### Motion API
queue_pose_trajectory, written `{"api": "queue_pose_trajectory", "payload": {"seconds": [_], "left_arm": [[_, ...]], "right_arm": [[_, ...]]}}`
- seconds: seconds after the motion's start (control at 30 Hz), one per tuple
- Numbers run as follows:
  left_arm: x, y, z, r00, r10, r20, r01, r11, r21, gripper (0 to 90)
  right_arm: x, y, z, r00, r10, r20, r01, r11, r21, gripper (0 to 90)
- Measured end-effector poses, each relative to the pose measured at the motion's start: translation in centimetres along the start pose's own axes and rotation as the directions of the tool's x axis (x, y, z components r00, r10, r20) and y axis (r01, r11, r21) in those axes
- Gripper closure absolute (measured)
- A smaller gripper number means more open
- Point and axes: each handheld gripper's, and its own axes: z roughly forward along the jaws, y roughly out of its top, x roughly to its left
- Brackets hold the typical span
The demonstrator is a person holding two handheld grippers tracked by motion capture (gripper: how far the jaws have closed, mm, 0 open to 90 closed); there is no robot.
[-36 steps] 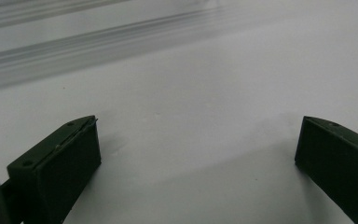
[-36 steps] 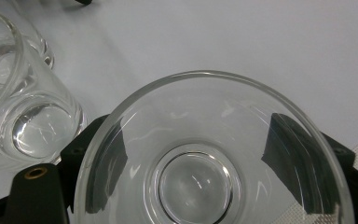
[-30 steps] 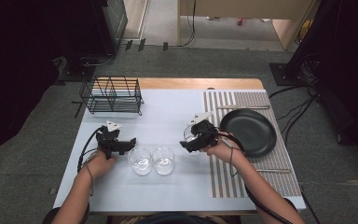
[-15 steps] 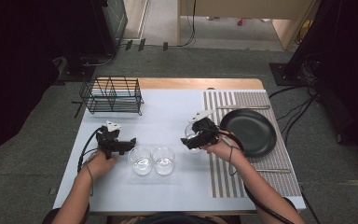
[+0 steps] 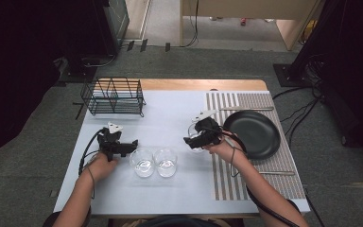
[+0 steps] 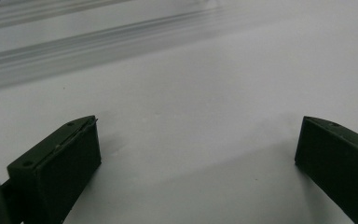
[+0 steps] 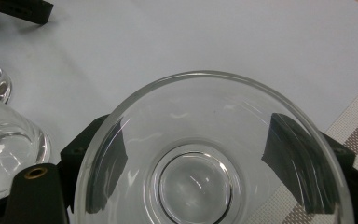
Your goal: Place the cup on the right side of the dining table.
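The right gripper (image 5: pixel 194 140) is clamping a clear glass tumbler (image 7: pixel 205 158), one black jaw sitting against each side of its wall; in the right gripper view the glass is standing upright with its mouth opening straight toward the camera, its long axis running vertically up from the worktop (image 5: pixel 170 109), its thick round base showing through the transparent, colourless wall. In the high view this tumbler is sitting just at the left edge of the striped placemat (image 5: pixel 246 156), at about 9 o'clock from the black plate (image 5: pixel 257 134) resting on that mat. Two more clear glasses are standing upright and touching side by side near the middle of the worktop: the left glass (image 5: pixel 142 162) and the right glass (image 5: pixel 166 162), both at roughly 8 o'clock from the held tumbler and apart from it. The left gripper (image 5: pixel 133 144) is hovering just at 10 o'clock from the left glass, its jaws spread wide apart in the left gripper view with bare white worktop between them and nothing gripped. A black wire rack (image 5: pixel 114 96) is standing at the far left corner of the worktop, at 12 o'clock from the left gripper. Thin cutlery is lying along the far and near edges of the placemat, too small to tell apart.
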Motion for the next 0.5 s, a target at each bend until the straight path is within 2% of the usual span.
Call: {"api": "queue_pose_trajectory", "payload": {"seconds": [0.2, 0.5], "left_arm": [[-0.01, 0.0, 0.0, 1.0, -0.001, 0.0, 0.001, 1.0, -0.001, 0.0], [-0.01, -0.01, 0.0, 1.0, -0.001, 0.0, 0.001, 1.0, -0.001, 0.0]], "right_arm": [[-0.32, 0.08, 0.01, 0.9997, 0.02, 0.013, -0.02, 1.0, -0.004, 19.6], [-0.53, 0.13, 0.13, 0.9994, 0.024, 0.023, -0.024, 1.0, -0.007, 19.6]]}}
